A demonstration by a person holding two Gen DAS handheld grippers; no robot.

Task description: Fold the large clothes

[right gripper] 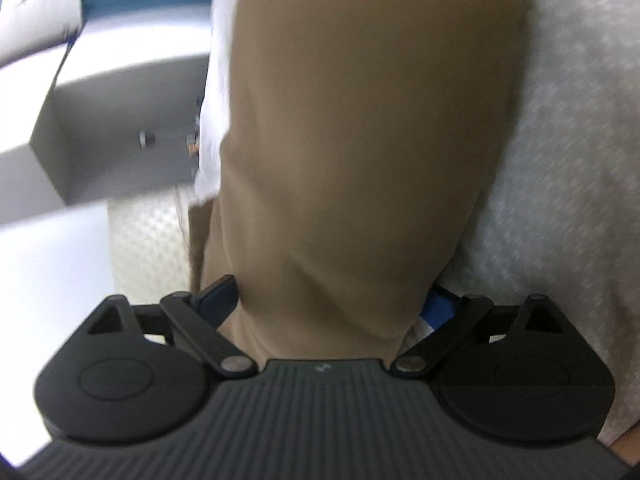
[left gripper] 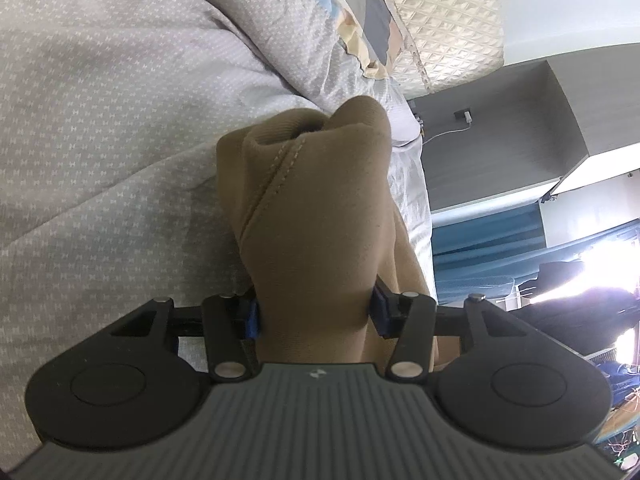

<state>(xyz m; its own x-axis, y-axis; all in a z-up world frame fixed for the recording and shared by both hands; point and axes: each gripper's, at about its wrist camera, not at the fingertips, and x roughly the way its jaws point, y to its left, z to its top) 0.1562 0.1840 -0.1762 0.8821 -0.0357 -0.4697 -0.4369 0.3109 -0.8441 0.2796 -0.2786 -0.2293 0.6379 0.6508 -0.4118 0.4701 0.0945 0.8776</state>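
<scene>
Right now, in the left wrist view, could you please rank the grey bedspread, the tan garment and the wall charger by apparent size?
1. grey bedspread
2. tan garment, though nearness to the camera inflates it
3. wall charger

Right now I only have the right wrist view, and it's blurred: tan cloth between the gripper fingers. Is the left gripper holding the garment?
Observer: Yes. The left gripper is shut on the tan garment; both blue pads press on the bunched cloth.
Operator: Any seam showing on that side?
Observer: A double-stitched seam runs diagonally up the bunch, ahead of the pads.
Operator: Anything beyond it on the bed?
Observer: A pillow lies beyond the bunch, on the grey patterned bedspread.
</scene>
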